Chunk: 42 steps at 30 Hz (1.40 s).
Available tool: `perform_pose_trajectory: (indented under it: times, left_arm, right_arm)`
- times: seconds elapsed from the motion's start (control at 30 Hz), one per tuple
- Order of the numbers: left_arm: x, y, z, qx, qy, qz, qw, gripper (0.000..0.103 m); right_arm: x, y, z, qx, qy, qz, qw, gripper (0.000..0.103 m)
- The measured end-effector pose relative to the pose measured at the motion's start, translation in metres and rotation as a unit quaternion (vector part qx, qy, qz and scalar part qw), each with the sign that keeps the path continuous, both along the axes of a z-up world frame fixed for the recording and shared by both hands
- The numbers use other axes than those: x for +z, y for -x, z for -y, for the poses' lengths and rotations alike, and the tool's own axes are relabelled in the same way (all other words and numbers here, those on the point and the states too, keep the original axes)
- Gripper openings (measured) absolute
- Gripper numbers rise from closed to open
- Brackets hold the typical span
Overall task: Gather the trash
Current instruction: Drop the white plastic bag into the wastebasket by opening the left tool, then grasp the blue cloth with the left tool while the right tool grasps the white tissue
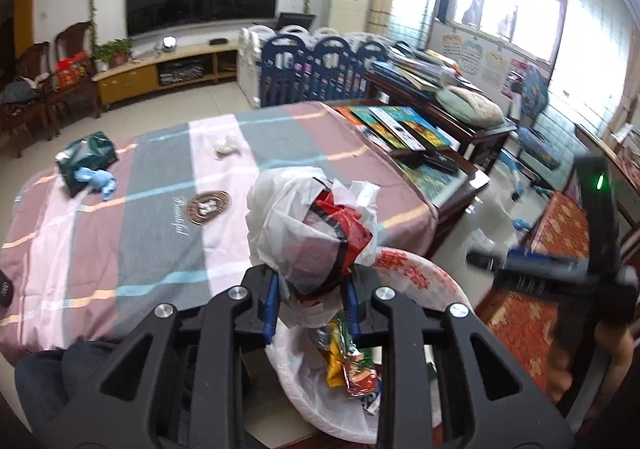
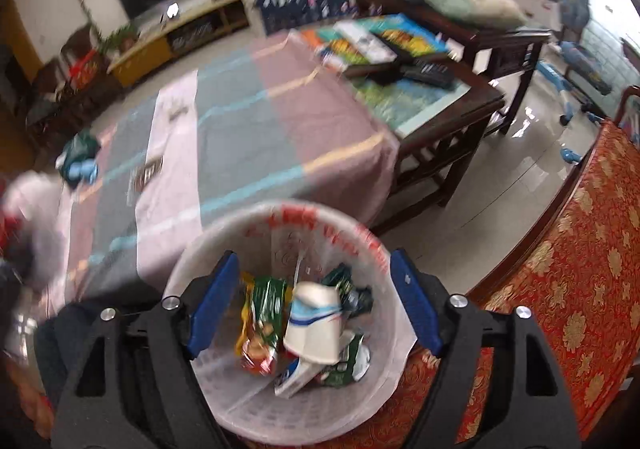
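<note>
Living room, striped cloth on the table (image 1: 160,209). Left gripper (image 1: 310,303) is clamped on a crumpled plastic bag (image 1: 312,225), held just above the bin (image 2: 280,425) at lower centre. Right gripper (image 2: 316,301) is open and empty over the bin; green packet (image 1: 86,159) sits upper left.

Daylit, blown-out window (image 1: 520,9); right wrist view motion-blurred, fisheye-warped.

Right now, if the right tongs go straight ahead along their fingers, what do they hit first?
Probably the crumpled paper cup lying on top of the snack wrappers in the lined trash bin. The right tongs are open and empty, aimed into the bin mouth; depth to the cup is unclear.
</note>
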<state>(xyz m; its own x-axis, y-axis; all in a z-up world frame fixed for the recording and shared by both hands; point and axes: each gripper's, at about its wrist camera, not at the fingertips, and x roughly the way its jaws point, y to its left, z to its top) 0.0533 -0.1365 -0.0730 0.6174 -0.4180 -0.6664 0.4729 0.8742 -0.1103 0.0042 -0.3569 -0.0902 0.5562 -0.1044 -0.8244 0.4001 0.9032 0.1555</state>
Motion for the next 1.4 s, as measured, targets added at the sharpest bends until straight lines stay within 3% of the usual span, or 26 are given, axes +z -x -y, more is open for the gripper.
perform_pose_trajectory:
  times: [0.1,0.2,0.27,0.37,0.43,0.57,0.73,0.93,1.17,1.4]
  left_arm:
    - [-0.02,-0.004,0.021,-0.064,0.006,-0.042,0.9971,0.027]
    - [-0.044,-0.005,0.052,-0.139,0.018,-0.072,0.9875,0.033]
    - [-0.058,-0.001,0.069,-0.164,0.005,-0.072,0.9839,0.054]
    - [-0.072,0.003,0.078,-0.172,-0.018,-0.072,0.9822,0.074]
    - [-0.072,0.002,0.074,-0.165,-0.021,-0.068,0.9838,0.081]
    - [-0.067,-0.012,0.052,-0.119,-0.01,-0.068,0.9905,0.087]
    - [-0.064,-0.037,0.015,-0.036,0.007,-0.081,0.996,0.088]
    - [-0.064,-0.069,-0.041,0.073,0.029,-0.093,0.9926,0.088]
    - [-0.085,-0.111,-0.124,0.193,0.066,-0.134,0.9697,0.088]
    - [-0.099,-0.167,-0.209,0.32,0.08,-0.141,0.9336,0.088]
  right_arm:
    - [0.022,0.007,0.01,-0.033,0.009,0.045,0.998,0.081]
    - [0.035,0.01,0.017,-0.053,0.014,0.074,0.996,0.081]
    - [0.04,0.012,0.02,-0.06,0.014,0.084,0.995,0.082]
    - [0.04,0.01,0.019,-0.061,0.013,0.085,0.994,0.085]
    - [0.036,0.006,0.018,-0.061,0.007,0.08,0.995,0.085]
    - [0.026,0.0,0.014,-0.056,-0.015,0.065,0.996,0.085]
    - [0.026,-0.005,0.002,-0.047,-0.007,0.065,0.997,0.085]
    - [0.018,-0.021,-0.013,-0.031,-0.016,0.059,0.998,0.089]
    - [0.001,-0.056,-0.048,0.012,-0.018,0.035,0.999,0.089]
    - [-0.008,-0.098,-0.079,0.043,-0.028,0.029,0.998,0.089]
